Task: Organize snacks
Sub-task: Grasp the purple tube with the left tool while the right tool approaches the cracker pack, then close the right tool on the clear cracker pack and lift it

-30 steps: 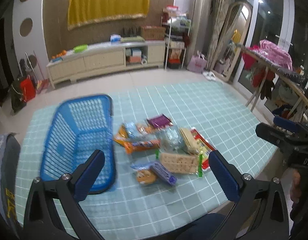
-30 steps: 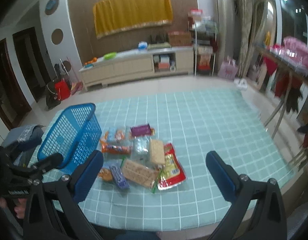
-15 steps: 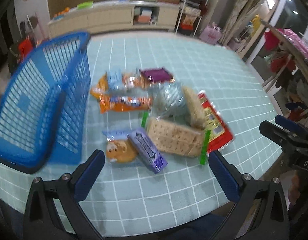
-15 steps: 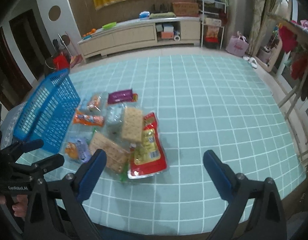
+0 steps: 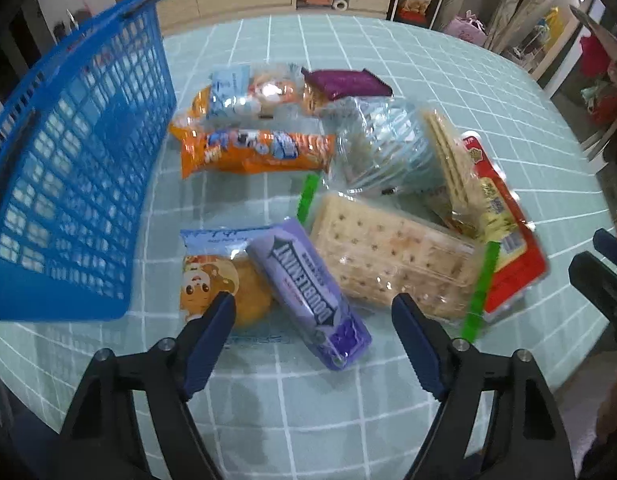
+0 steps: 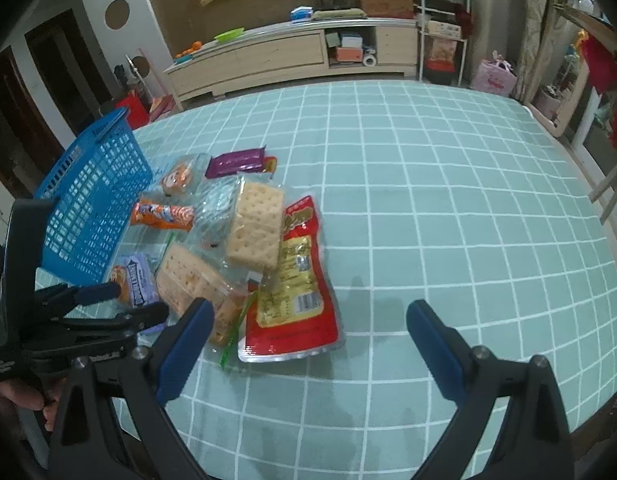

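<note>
A pile of snacks lies on the teal checked table (image 5: 448, 92). A purple wafer pack (image 5: 308, 292) lies nearest, beside a bear cookie bag (image 5: 212, 272) and a cracker pack (image 5: 392, 264). Behind are an orange pack (image 5: 256, 152), a dark purple bar (image 5: 348, 84) and a red pouch (image 6: 296, 280). A blue basket (image 5: 72, 168) stands at the left. My left gripper (image 5: 312, 312) is open, low over the wafer pack, its jaws either side of it. My right gripper (image 6: 308, 320) is open and empty, above the red pouch's near end.
The basket also shows in the right wrist view (image 6: 92, 196). The left gripper shows in the right wrist view (image 6: 136, 300), close to the right gripper's left finger. A long cabinet (image 6: 292, 52) stands beyond the table. The table edge runs close below both grippers.
Both grippers have moved forward and down toward the snack pile. The left gripper now sits over the purple wafer pack and its jaws stand narrower than before. The snacks have not moved.
</note>
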`<state>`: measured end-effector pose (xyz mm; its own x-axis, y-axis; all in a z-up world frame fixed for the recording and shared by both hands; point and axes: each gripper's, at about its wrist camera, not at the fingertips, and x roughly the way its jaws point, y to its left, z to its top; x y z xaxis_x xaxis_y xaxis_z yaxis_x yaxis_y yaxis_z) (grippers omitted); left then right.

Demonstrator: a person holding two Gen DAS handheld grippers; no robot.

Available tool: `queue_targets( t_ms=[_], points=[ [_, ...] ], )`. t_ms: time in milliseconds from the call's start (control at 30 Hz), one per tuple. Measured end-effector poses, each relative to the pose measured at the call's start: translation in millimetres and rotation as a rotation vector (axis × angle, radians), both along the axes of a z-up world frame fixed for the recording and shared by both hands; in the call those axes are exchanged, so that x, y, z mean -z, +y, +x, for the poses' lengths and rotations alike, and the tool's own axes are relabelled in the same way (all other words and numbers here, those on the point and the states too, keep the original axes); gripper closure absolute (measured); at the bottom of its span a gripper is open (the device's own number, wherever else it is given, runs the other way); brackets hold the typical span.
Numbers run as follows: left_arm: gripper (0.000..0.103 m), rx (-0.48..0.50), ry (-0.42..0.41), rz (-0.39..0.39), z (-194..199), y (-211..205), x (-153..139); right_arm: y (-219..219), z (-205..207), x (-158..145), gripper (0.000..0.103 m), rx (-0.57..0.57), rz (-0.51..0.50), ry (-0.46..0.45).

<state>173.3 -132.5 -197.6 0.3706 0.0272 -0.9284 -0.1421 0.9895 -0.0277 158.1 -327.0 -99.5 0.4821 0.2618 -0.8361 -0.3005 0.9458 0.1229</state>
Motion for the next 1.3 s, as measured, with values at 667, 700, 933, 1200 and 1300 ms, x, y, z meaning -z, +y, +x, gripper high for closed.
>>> queue_targets(
  t_ms=[667,700,933,1200,1300],
  points=[
    [0.074,0.026,-0.05,-0.051,13,3,-14,18,11,16,0.004,-0.017,0.062,0.076],
    [0.074,0.026,-0.057,-0.057,11,6,-17,20,14,16,0.004,-0.016,0.071,0.084],
    [0.074,0.033,-0.118,-0.091,14,13,-40,38,39,19,0.006,0.005,0.138,0.127],
    [0.074,0.058,-0.15,-0.07,33,18,-48,52,75,33,0.006,0.033,0.138,0.199],
    [0.074,0.081,-0.171,-0.041,41,16,-50,54,84,40,0.006,0.018,0.152,0.232]
  ],
)
